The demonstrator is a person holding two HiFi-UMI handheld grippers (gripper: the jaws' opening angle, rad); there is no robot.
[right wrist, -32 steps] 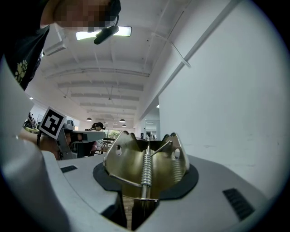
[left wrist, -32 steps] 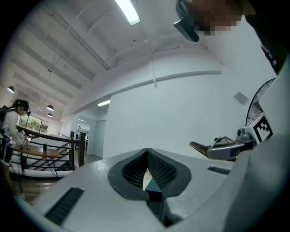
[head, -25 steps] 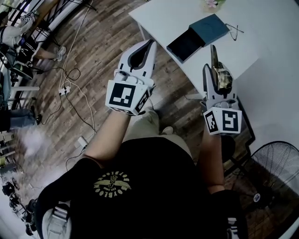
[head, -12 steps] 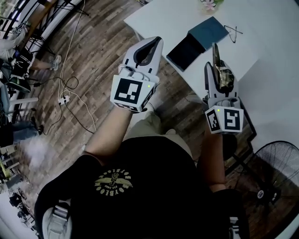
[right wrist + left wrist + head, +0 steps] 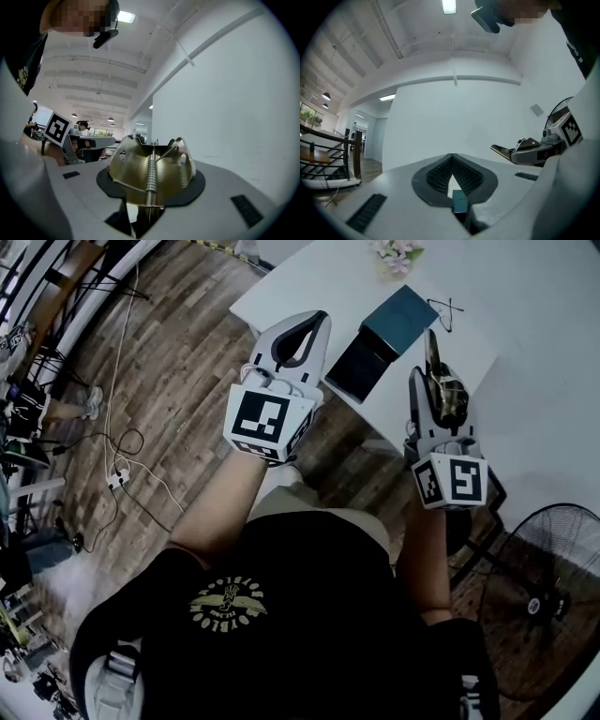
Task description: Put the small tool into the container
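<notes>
Both grippers have been carried forward to the table in the last second, and the box is now framed between them. At the left, the left gripper (image 5: 314, 326) is held level with its jaws closed tip to tip and nothing gripped. A sliver of teal is glimpsed through the gap behind the tips, probably the box beyond. The box (image 5: 380, 338) is laid open near the corner of the table (image 5: 534, 343), with its dark tray nearest and its teal lid behind. To its right, the right gripper (image 5: 433, 371) is clamped part-way shut on the tool (image 5: 450, 395), a brass spring piece held up in the air just beside the box, not yet over it. The carry is judged nearly done, with only a short swing over the tray and a release left.

Cables (image 5: 122, 465) are strewn on the floor far left, well clear. Flowers (image 5: 396, 251) and glasses (image 5: 448, 310) are set beyond the box, and a fan (image 5: 553, 587) is stood low right. Nothing is seen blocking the tray, though it may be crowded by the left gripper.
</notes>
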